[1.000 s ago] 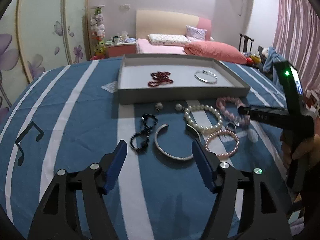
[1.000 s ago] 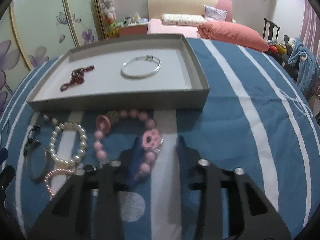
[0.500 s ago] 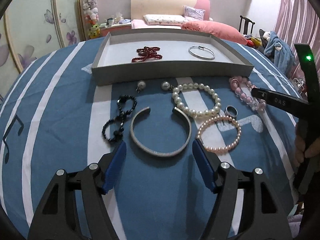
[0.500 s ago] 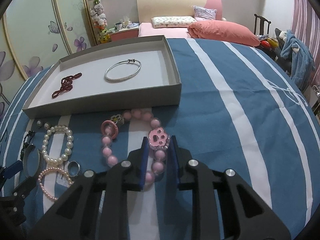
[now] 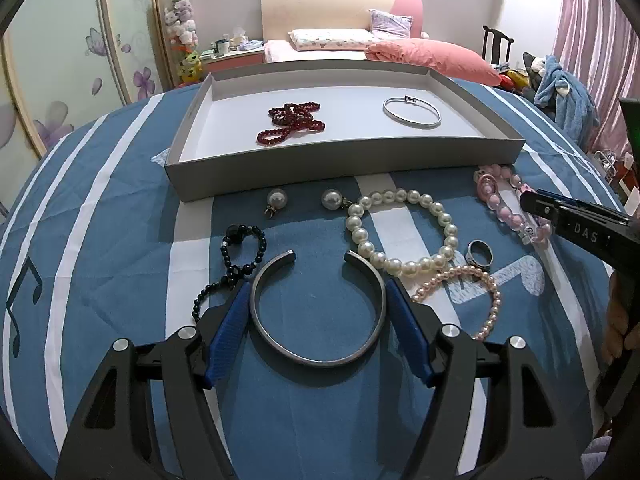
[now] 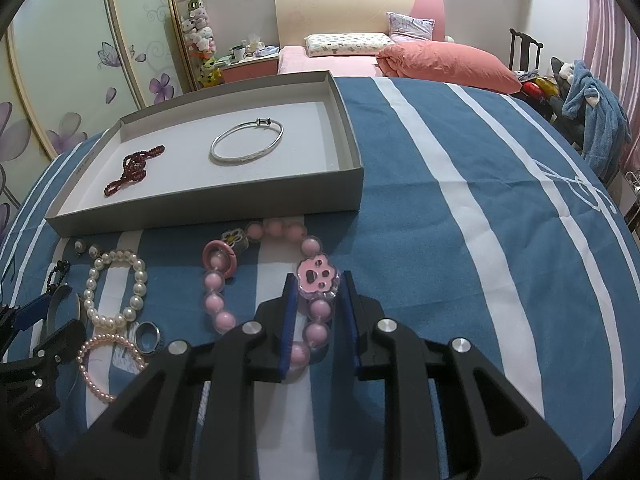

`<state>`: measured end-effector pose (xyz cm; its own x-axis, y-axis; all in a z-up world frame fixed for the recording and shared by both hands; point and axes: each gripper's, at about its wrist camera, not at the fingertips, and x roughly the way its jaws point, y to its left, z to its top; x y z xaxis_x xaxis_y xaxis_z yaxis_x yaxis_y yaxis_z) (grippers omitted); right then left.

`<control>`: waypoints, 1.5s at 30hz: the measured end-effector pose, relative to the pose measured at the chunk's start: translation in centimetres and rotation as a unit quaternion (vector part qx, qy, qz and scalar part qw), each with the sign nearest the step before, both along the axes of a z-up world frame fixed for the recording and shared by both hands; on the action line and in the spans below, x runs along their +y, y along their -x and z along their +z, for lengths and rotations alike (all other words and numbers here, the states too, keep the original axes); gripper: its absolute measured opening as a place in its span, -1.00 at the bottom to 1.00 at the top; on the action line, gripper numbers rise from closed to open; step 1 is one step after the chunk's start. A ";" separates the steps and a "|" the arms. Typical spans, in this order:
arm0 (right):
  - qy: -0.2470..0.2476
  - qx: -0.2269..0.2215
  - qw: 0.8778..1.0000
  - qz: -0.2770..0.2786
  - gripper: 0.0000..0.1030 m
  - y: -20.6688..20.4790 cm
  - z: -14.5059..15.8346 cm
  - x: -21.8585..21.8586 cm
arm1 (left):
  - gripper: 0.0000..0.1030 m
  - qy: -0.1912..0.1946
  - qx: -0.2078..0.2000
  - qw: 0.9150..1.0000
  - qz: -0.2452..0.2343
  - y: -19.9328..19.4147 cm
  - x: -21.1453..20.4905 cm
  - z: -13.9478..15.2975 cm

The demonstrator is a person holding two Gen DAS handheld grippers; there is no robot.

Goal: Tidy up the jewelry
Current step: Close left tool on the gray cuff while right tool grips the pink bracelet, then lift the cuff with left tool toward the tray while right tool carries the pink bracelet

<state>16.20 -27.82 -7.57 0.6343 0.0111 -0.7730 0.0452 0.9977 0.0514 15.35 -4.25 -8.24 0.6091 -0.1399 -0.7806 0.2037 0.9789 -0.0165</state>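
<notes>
We are working over a blue-and-white striped cloth (image 5: 120, 208). The grey tray (image 5: 344, 162) is sitting across the upper middle of the left-wrist frame, its near wall just above the loose pieces. A dark red bead strand (image 5: 292, 122) is lying in its left half and a thin silver bangle (image 5: 412, 111) in its right half, well apart.

Below the tray wall, two pearl earrings (image 5: 277, 199) are lying near the white pearl bracelet (image 5: 400, 232). The black bead bracelet (image 5: 236, 264) is lying left of centre, a dark ring (image 5: 480, 254) right of centre, and a small pink pearl bracelet (image 5: 468, 296) just below the ring.

Left gripper (image 5: 318, 298): fingers spread wide, straddling the open grey cuff bangle (image 5: 316, 320). The blue pads (image 5: 230, 328) are standing just outside the cuff on both sides; we cannot tell whether they are touching it. The left pad is lying close to the black beads.

Right gripper (image 6: 318, 298): fingers drawn narrow around the pink bead bracelet (image 6: 264, 280), the paw charm (image 6: 317, 274) sitting at the tips and several beads lying between the pads. We cannot tell whether the pads are pressing the beads. In the right-wrist view, bare striped cloth is filling the whole right half of the frame, beside the tray's right wall (image 6: 348, 128).

In the left-wrist view the right gripper is entering from the right edge, level and low over the pink beads, the person's hand (image 5: 620, 320) gripping its handle.
</notes>
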 end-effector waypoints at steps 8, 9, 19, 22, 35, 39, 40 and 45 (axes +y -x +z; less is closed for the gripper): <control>0.003 0.000 1.000 0.001 -0.56 -0.1 0.0 0.0 | 0.33 -0.008 0.001 1.000 0.000 -0.2 -0.1 -0.1; 0.004 0.000 1.000 0.001 -0.56 -0.1 0.0 0.0 | 0.33 -0.009 0.001 1.000 0.000 -0.3 -0.1 -0.1; 0.008 0.001 1.000 0.003 -0.52 -0.1 0.0 0.2 | 0.33 -0.008 0.001 1.000 0.000 -0.3 -0.1 -0.1; 0.011 0.001 1.000 0.003 -0.54 -0.1 -0.1 0.2 | 0.32 -0.007 0.001 1.000 0.001 -0.3 -0.1 -0.1; -0.044 -0.049 0.998 -0.007 -0.59 2.8 1.8 -1.7 | 0.32 0.020 -0.030 0.999 0.001 1.2 1.1 1.0; -0.054 -0.083 0.995 -0.004 -0.59 3.9 3.4 -1.4 | 0.32 0.031 -0.065 0.997 0.004 2.0 1.5 1.9; -0.055 -0.092 0.994 -0.003 -0.59 4.2 3.8 -1.3 | 0.32 0.033 -0.073 0.997 0.005 2.2 1.6 2.2; -0.059 -0.128 0.990 0.003 -0.59 5.3 5.2 -0.3 | 0.32 0.035 -0.120 0.992 0.012 3.2 1.7 3.3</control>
<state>10.91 -28.15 -2.41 0.8089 0.0959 -0.5801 0.0093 0.9844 0.1757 12.15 -2.56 -4.90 0.7802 -0.1718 -0.6015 0.1861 0.9818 -0.0390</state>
